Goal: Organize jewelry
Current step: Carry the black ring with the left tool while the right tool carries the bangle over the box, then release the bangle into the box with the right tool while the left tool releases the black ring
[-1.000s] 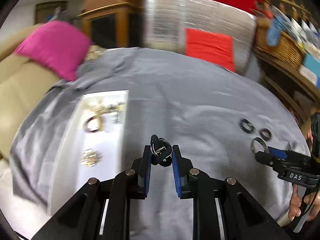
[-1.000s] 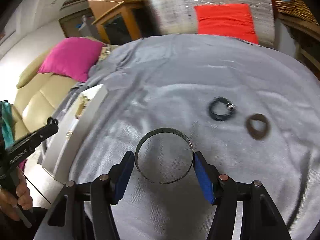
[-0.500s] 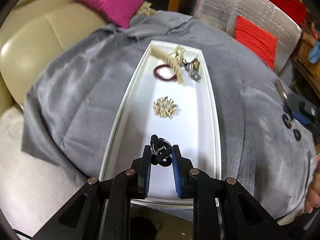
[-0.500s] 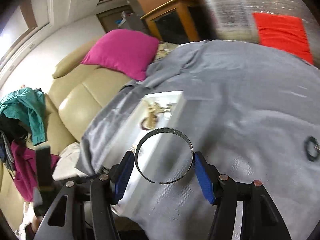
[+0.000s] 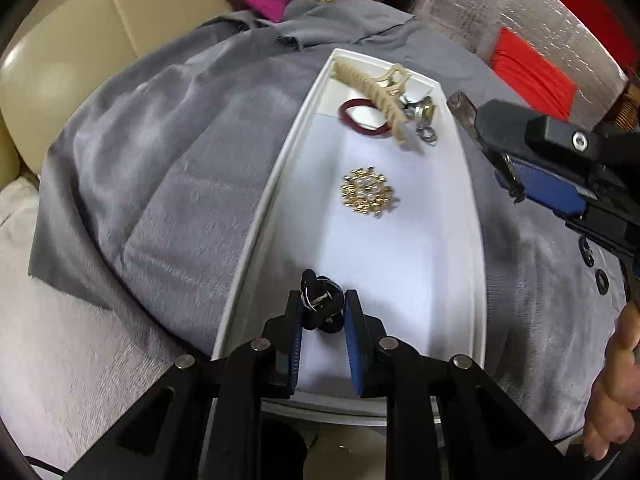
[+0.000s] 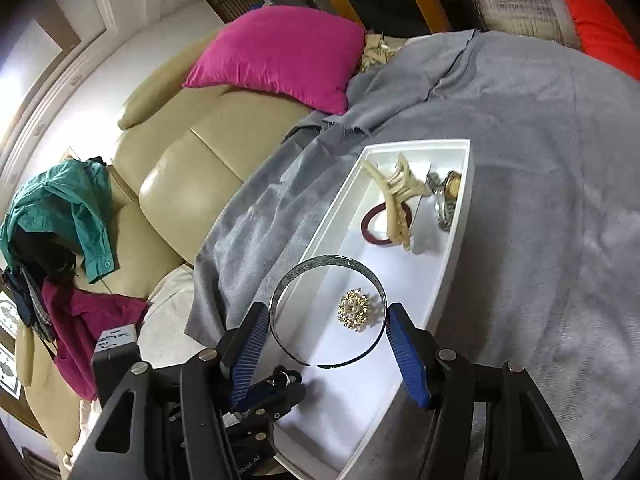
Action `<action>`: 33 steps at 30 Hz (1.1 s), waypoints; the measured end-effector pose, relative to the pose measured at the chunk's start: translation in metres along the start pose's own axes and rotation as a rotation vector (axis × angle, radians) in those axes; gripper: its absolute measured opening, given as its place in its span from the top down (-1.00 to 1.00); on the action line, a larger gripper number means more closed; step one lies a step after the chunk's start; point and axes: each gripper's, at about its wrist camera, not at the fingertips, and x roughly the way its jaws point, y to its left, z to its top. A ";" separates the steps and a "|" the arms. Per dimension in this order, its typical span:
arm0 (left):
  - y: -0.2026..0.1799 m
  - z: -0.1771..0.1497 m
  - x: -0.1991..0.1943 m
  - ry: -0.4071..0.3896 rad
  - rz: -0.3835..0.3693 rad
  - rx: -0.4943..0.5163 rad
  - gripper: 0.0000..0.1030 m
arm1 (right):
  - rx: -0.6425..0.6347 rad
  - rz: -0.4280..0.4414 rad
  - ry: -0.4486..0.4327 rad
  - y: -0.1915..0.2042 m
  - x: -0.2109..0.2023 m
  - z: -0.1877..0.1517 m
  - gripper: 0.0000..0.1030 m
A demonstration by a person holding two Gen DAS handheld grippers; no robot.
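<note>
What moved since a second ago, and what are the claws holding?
Both claws swung left from the bare gray cloth to above the white tray. The left claw still grips the black hair tie; the right claw still holds the metal bangle. Nothing was let go. The gold brooch, hair clip and red ring stayed put in the tray.

Grey cloth (image 5: 168,184) (rumpled), white tray (image 5: 276,184) atop
</note>
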 end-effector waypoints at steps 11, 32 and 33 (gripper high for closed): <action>0.010 -0.001 -0.001 0.017 0.019 -0.048 0.59 | -0.041 -0.019 0.112 0.007 0.028 -0.009 -0.24; 0.021 -0.003 0.002 0.050 -0.007 -0.104 0.57 | -0.020 -0.119 0.302 0.008 0.076 -0.008 -0.24; 0.021 -0.003 0.002 0.050 -0.009 -0.105 0.57 | -0.021 -0.125 0.298 0.008 0.077 -0.007 -0.24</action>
